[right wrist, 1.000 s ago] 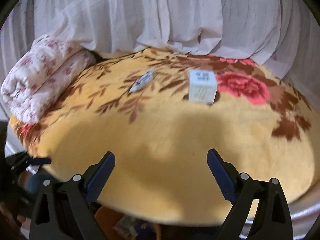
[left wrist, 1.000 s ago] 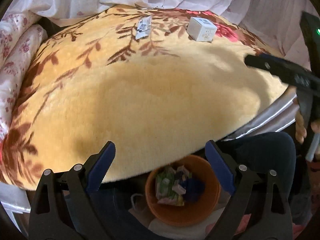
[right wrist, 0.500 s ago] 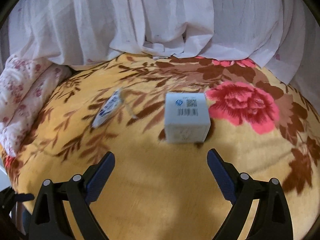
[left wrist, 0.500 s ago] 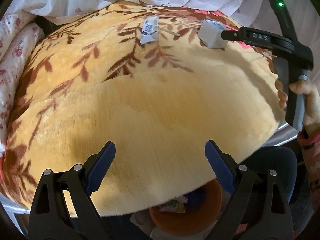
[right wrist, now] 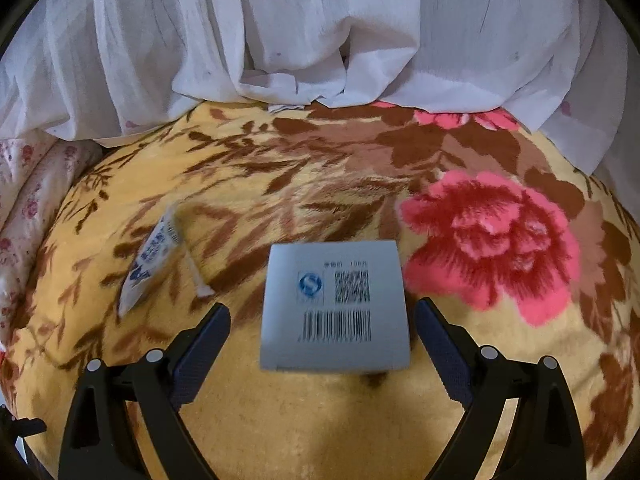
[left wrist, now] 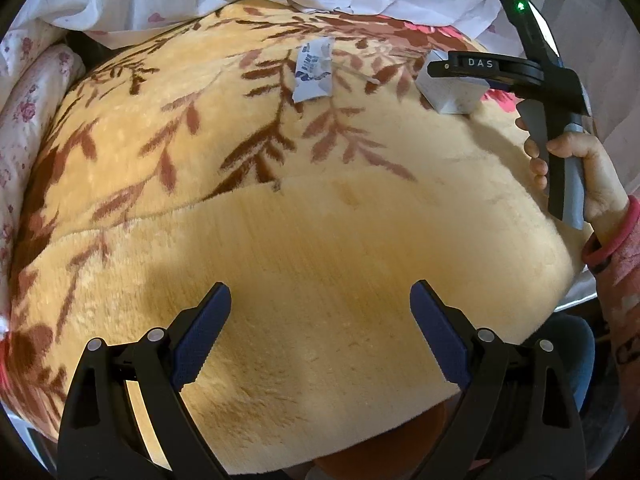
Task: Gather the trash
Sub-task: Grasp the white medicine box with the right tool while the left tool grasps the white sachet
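A small white box (right wrist: 335, 304) with a barcode and a QR code sits on the yellow floral blanket (right wrist: 320, 420). My right gripper (right wrist: 322, 328) is open, its blue pads on either side of the box and apart from it. In the left wrist view the same box (left wrist: 452, 94) shows partly behind the right gripper's body. A white and blue wrapper (left wrist: 314, 70) lies left of the box, also seen in the right wrist view as the wrapper (right wrist: 154, 264) with a thin white stick beside it. My left gripper (left wrist: 320, 332) hangs open over bare blanket (left wrist: 280, 240), holding nothing.
White curtains (right wrist: 300, 32) hang behind the bed. A rolled floral quilt (left wrist: 24, 128) lies along the left edge. The rim of an orange bin (left wrist: 380, 444) peeks out below the blanket's near edge. A hand (left wrist: 588, 176) holds the right gripper's handle.
The right gripper has moved forward over the bed until the box sits between its open fingers. The left gripper has moved forward too, and the orange bin has slid almost out of view.
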A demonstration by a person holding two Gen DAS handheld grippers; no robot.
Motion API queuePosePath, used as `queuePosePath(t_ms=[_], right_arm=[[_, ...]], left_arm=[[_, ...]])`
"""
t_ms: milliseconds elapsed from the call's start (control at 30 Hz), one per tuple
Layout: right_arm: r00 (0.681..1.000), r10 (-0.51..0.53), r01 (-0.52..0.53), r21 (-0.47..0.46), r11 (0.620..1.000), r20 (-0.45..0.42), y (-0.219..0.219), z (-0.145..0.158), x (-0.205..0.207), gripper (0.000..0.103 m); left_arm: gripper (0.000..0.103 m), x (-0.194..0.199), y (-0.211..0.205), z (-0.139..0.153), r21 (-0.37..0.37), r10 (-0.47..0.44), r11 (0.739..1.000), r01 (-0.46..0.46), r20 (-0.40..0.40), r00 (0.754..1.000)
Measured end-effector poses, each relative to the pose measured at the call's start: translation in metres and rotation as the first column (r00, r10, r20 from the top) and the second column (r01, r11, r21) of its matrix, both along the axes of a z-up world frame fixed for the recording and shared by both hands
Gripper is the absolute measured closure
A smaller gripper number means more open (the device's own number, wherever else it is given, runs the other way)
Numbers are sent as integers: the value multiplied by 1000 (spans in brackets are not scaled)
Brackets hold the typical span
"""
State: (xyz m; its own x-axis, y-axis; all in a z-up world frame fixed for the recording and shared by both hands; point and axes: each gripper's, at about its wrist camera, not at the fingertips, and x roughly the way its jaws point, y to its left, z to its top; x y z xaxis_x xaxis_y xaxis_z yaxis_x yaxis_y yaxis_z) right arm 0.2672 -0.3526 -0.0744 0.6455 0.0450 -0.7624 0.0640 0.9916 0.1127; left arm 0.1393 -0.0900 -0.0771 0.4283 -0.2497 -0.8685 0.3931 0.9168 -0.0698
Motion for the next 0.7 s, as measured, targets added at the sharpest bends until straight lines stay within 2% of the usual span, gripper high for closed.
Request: queuePosePath(t_ms=[67, 133, 167, 700], right_arm=[[1000, 1, -1, -6, 1000, -10, 0, -2, 4, 19], [1000, 6, -5, 4, 1000, -28, 0, -6, 8, 35], [999, 6, -6, 4, 1000, -35, -1, -7, 9, 39], [1000, 23, -23, -5, 1000, -2, 1, 12, -10, 40]], left_arm=[[14, 3, 0, 0, 0, 1, 1000, -1, 0, 1000], [14, 6, 0, 0, -1, 3, 1000, -3, -2, 1000], [14, 8, 0, -1, -3, 4, 1000, -4, -3, 1000], [14, 28, -11, 4, -13, 19, 1000, -19, 16, 1000]])
